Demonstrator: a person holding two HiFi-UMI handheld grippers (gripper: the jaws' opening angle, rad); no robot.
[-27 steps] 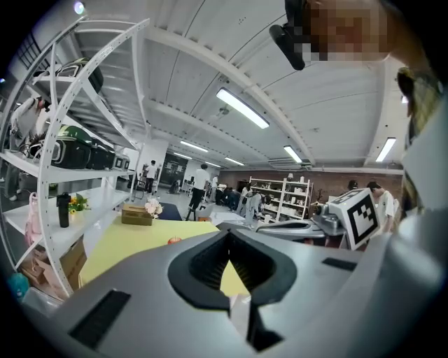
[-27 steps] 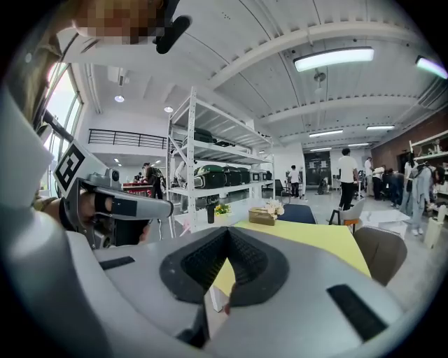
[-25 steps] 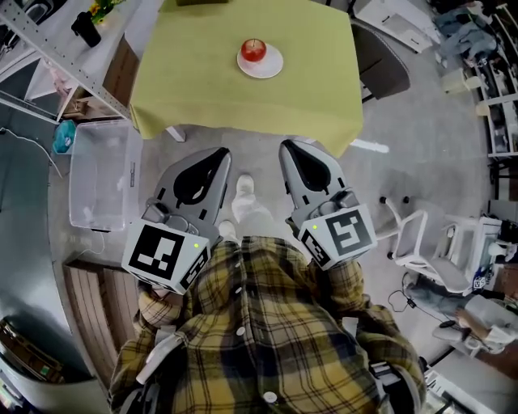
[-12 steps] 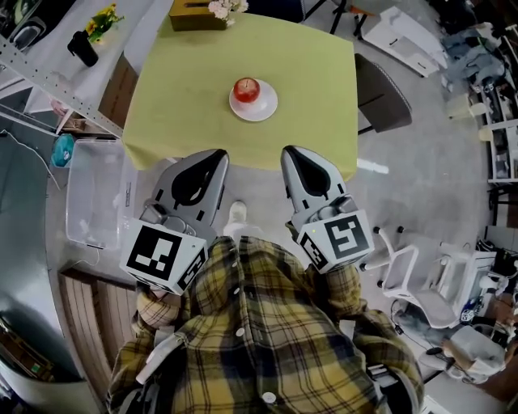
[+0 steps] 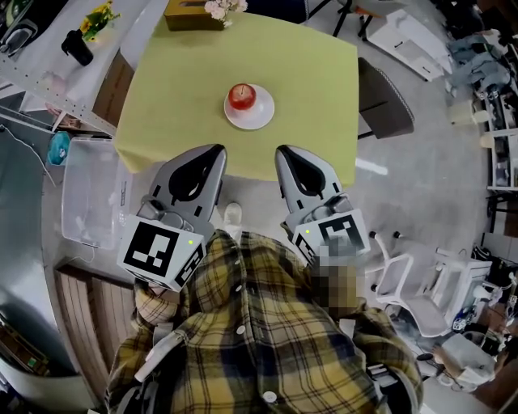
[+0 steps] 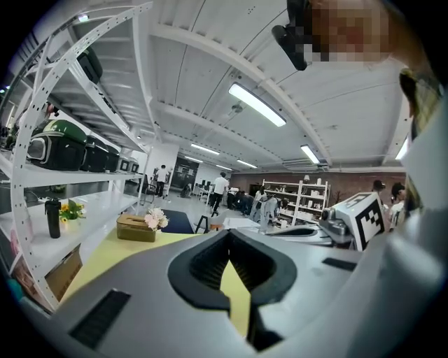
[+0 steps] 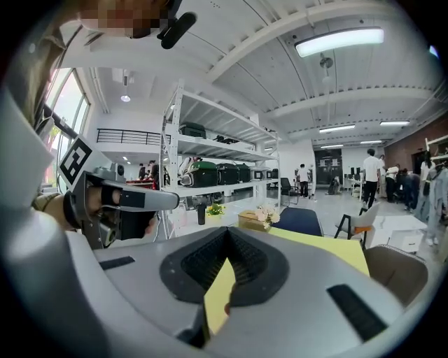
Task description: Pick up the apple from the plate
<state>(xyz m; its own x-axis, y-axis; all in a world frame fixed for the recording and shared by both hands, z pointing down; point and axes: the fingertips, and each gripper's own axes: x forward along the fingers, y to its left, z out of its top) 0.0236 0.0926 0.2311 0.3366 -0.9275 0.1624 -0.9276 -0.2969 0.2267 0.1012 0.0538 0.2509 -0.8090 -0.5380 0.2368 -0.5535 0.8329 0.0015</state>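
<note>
Apple [image 5: 240, 95] sits on a white plate [image 5: 261, 117] near the middle of the yellow-green table [image 5: 316, 73], with nothing touching it. Both tongs are on the person's side of the table, side by side and pointing toward the plate. In the head view their tips only reach the table's near edge, well short of the plate.

The left tongs [image 5: 217, 149] have their 2 jaws pressed together at the tip. The left gripper view [image 6: 228, 232] shows only the yellow tabletop through the opening behind the tip, and nothing between the jaws. The right tongs [image 5: 285, 149] look the same. In the right gripper view [image 7: 225, 229] the 2 jaws meet at the tip and carry nothing. The apple lies roughly between the lines along which the 2 tongs point.

At the far edge of the table stands a brown tissue box [image 5: 193, 16] with pale flowers [image 5: 225, 8] just beside it. A grey chair [image 5: 384, 97] stands at the table's right side. A clear plastic bin [image 5: 89, 194] lies on the floor to the left, near a white shelf [image 5: 48, 77] that carries a black bottle [image 5: 78, 47]. The person's plaid shirt [image 5: 259, 323] fills the bottom of the head view.
</note>
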